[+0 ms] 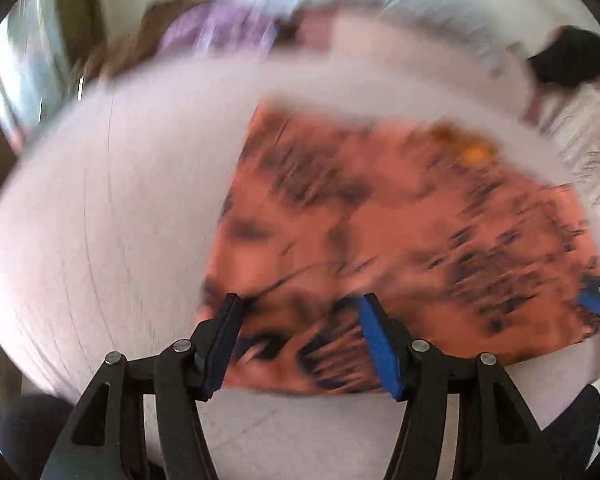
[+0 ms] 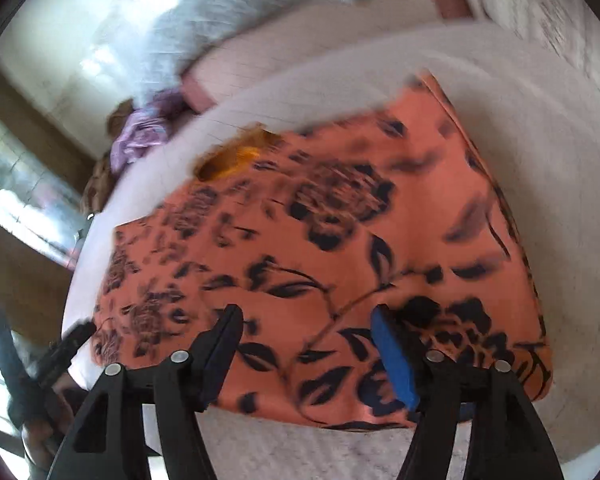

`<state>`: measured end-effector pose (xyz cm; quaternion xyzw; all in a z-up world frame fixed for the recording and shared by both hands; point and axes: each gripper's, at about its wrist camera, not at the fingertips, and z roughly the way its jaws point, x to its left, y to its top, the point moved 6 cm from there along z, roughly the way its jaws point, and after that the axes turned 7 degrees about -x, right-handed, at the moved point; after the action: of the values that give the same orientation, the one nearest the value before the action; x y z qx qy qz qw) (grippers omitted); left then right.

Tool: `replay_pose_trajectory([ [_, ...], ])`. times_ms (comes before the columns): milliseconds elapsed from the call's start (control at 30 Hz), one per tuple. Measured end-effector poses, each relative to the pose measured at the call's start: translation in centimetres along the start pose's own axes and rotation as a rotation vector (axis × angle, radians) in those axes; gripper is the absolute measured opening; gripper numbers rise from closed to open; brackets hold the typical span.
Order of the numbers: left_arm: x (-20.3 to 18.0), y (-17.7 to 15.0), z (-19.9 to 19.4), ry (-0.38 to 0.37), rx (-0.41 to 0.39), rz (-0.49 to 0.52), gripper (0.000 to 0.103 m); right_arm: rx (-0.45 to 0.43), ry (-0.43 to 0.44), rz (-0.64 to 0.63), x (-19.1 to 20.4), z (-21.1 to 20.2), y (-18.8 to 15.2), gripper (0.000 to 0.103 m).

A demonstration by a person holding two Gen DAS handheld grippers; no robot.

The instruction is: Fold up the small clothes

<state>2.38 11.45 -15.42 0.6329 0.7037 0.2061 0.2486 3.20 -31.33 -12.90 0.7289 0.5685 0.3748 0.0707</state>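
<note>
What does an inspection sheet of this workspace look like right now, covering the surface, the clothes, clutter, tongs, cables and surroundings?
Surface: white padded surface, with bare areas around the garment.
Job's things: orange fabric garment with dark floral print, lying flat on the surface; amber-lined neck opening at its far edge.
Clutter: crumpled purple cloth beyond the far edge; a grey cushion behind.
Grippers: left tongs open over the garment's near edge, nothing pinched; right tongs open above the garment, nothing pinched.
Cables: nothing seen.
Surroundings: bright window at the side; the left view is motion-blurred.
</note>
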Motion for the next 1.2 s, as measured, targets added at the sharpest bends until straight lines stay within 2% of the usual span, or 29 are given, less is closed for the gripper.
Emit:
replay_pose_trajectory([
  [67, 0.6, 0.4, -0.9, -0.012, -0.031, -0.013, 0.05, -0.014, 0.021, 0.063, -0.5, -0.3, 0.4, 0.068],
  [133, 0.7, 0.7, -2.0, -0.024, -0.065, -0.036, 0.049, -0.047, 0.006, 0.045, -0.2, -1.5, 0.8, 0.069],
  [200, 1.3, 0.5, -2.0, 0.008, -0.082, -0.041, 0.049, -0.078, 0.014, 0.027, 0.5, -2.1, 1.0, 0.07],
  [267, 1.8, -0.1, -0.4, 0.02, -0.035, -0.034, 0.051, -0.055, 0.012, 0.033, 0.3, -1.7, 0.7, 0.07],
  [333, 2.0, 0.0, -0.5, 0.06, -0.046, 0.009, 0.051, -0.002, -0.021, 0.064, -1.1, -1.5, -0.3, 0.069],
  [367, 2.3, 0.1, -1.0, 0.038, -0.039, -0.022, 0.05, 0.015, -0.027, 0.089, -1.7, -1.3, -0.5, 0.069],
  [433, 3.2, 0.6, -2.5, 0.03, -0.094, -0.08, 0.05, -0.016, -0.004, 0.108, -1.5, -2.6, -0.5, 0.069],
  [467, 3.3, 0.7, -2.9, 0.044, -0.123, -0.069, 0.05, -0.037, 0.008, 0.093, -1.1, -3.3, -0.3, 0.07],
  [500, 3.2, 0.4, -2.5, 0.066, -0.119, -0.039, 0.05, -0.057, 0.021, 0.07, -0.7, -3.9, -0.3, 0.07],
  [567, 3.2, -0.6, -0.2, 0.075, -0.032, -0.013, 0.053, -0.055, 0.018, 0.044, -0.7, -3.8, -0.4, 0.072],
  [633, 3.4, -0.5, -0.3, 0.073, -0.053, -0.015, 0.053, -0.01, -0.015, 0.084, -2.4, -2.3, -1.0, 0.072],
  [667, 3.3, -0.3, -0.8, 0.077, -0.052, -0.019, 0.053, -0.012, 0.002, 0.123, -3.0, -2.0, -1.1, 0.072],
  [733, 3.2, 0.6, -2.1, 0.092, -0.113, -0.036, 0.052, -0.048, 0.027, 0.17, -3.1, -3.1, -0.6, 0.072],
  [867, 1.2, 0.9, -3.4, 0.077, -0.157, -0.007, 0.052, -0.105, 0.066, 0.175, -2.4, -5.5, -0.6, 0.072],
  [967, -0.8, 0.8, -3.3, 0.032, -0.164, 0.008, 0.052, -0.102, 0.092, 0.283, -3.3, -6.5, -3.1, 0.072],
  [1067, -3.9, 1.0, -2.6, -0.022, -0.152, 0.067, 0.052, -0.069, 0.083, 0.393, -5.0, -5.9, -5.7, 0.072],
  [1200, -7.2, 0.5, -2.8, -0.076, -0.159, 0.113, 0.052, -0.109, 0.107, 0.504, -6.6, -5.5, -5.2, 0.072],
])
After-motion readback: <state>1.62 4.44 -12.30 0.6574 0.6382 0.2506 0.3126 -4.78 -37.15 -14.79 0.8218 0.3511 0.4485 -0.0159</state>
